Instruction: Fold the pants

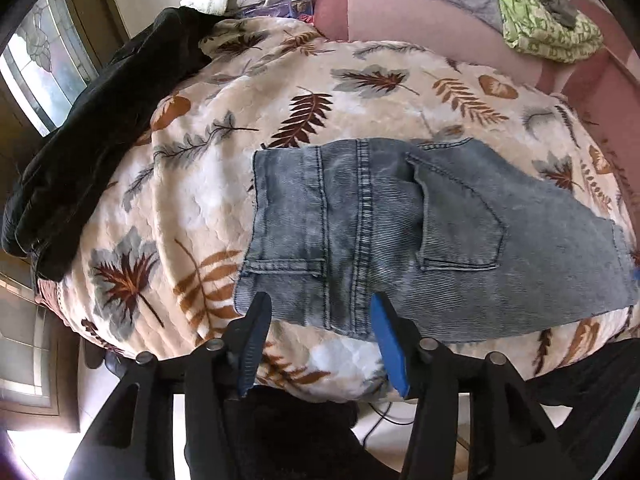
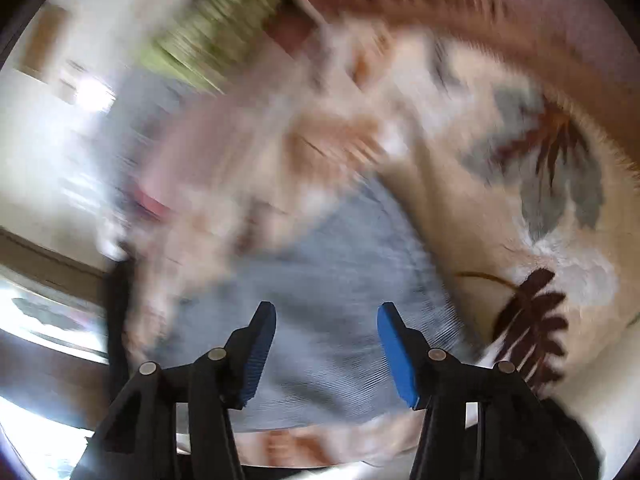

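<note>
A pair of washed grey-blue denim pants (image 1: 400, 232) lies folded into a compact block on a leaf-print blanket (image 1: 248, 92), back pocket and waistband seams facing up. My left gripper (image 1: 322, 304) hovers over the near edge of the block, its blue-padded fingers (image 1: 386, 336) apart and nothing pinched between them. The right wrist view is heavily blurred: the same denim (image 2: 336, 288) spreads below my right gripper (image 2: 326, 312), whose fingers (image 2: 394, 344) stand apart with no cloth between them.
A black garment (image 1: 84, 140) lies along the blanket's left edge. Pink bedding (image 1: 400, 20), a grey quilt and a green patterned cloth (image 1: 548, 28) sit at the back. A window (image 1: 36, 72) is at the left; pale floor shows below the bed edge.
</note>
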